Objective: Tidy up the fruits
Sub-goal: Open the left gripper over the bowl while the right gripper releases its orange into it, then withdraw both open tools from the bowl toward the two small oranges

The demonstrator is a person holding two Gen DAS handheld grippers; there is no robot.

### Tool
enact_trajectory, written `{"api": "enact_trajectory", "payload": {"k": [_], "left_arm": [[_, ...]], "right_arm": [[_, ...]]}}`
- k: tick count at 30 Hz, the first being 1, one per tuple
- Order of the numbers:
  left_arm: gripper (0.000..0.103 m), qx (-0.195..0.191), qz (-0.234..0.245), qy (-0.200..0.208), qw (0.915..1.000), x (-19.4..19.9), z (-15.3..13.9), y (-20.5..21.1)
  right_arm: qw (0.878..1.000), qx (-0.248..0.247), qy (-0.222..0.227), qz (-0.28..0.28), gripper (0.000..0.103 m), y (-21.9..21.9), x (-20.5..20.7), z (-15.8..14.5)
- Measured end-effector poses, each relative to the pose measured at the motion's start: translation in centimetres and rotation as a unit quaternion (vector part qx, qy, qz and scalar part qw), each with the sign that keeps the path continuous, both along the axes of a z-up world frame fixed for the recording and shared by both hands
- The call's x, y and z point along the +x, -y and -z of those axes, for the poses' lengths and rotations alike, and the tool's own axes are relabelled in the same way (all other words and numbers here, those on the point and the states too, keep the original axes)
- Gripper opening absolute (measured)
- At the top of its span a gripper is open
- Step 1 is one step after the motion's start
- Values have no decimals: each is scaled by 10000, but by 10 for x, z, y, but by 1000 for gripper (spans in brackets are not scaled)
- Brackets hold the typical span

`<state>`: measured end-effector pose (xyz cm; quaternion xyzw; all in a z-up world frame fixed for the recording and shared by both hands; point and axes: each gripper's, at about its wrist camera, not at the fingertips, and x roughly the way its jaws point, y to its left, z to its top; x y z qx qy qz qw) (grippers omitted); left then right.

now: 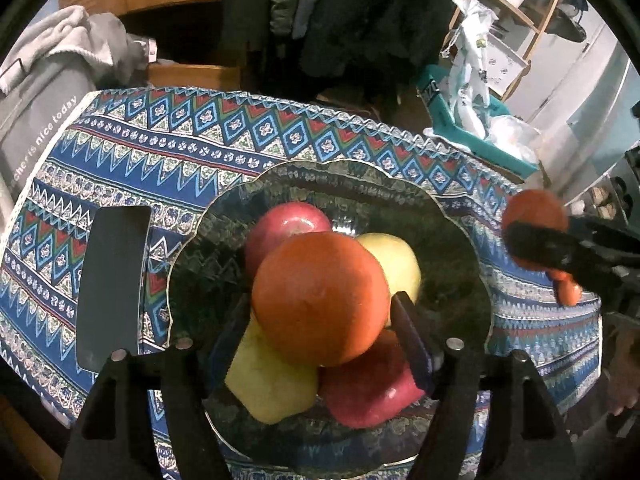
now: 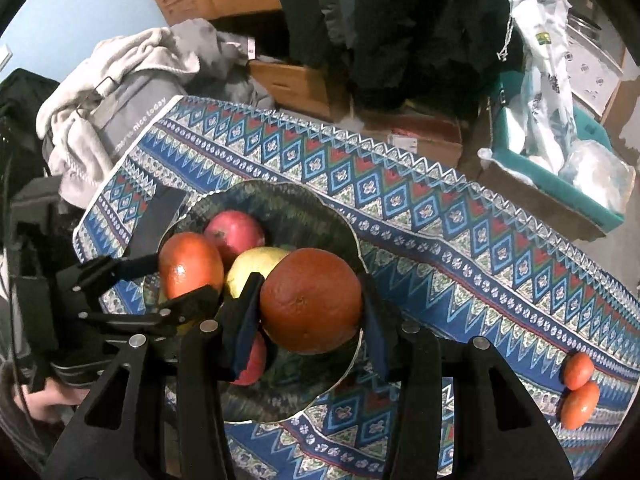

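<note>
A dark glass plate on the patterned tablecloth holds red apples and yellow apples. My left gripper is shut on an orange above the plate's fruit; it shows in the right wrist view. My right gripper is shut on a second orange, held over the plate's near right rim; it shows in the left wrist view. Two small tangerines lie on the cloth at the right.
A dark flat rectangle lies on the cloth left of the plate. A grey bag with towels stands off the table's left. A teal bin with plastic bags stands beyond the right side. Cardboard boxes sit behind.
</note>
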<state>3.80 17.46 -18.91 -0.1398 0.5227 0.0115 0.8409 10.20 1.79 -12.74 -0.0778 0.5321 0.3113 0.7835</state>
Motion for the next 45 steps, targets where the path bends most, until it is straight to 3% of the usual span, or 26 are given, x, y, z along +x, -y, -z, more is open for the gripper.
{"api": "enact_trajectory", "payload": {"k": [14,21,28,33,45], "left_arm": [[77,90,-268,-2,9996,-22,-16,-14],[77,122,-248,36,9996,-24,-20,-12],[78,181,-225,173,9994,-24,-32,-7],[79,165,-200,352,9990,-25,-47,-2],[87,487,172,1126,9923,-29,-106,35]], "right_arm": [[9978,-298,-511,-312,47,-13,-15,39],[9977,-318,-512,-305,47,-11,-16,39],[9994,-271,-197,-25,47,6,-12,17],[9992,-262,220,182,54,17,-11,-9],[9947,37,900,496,59,43,-19,-72]]}}
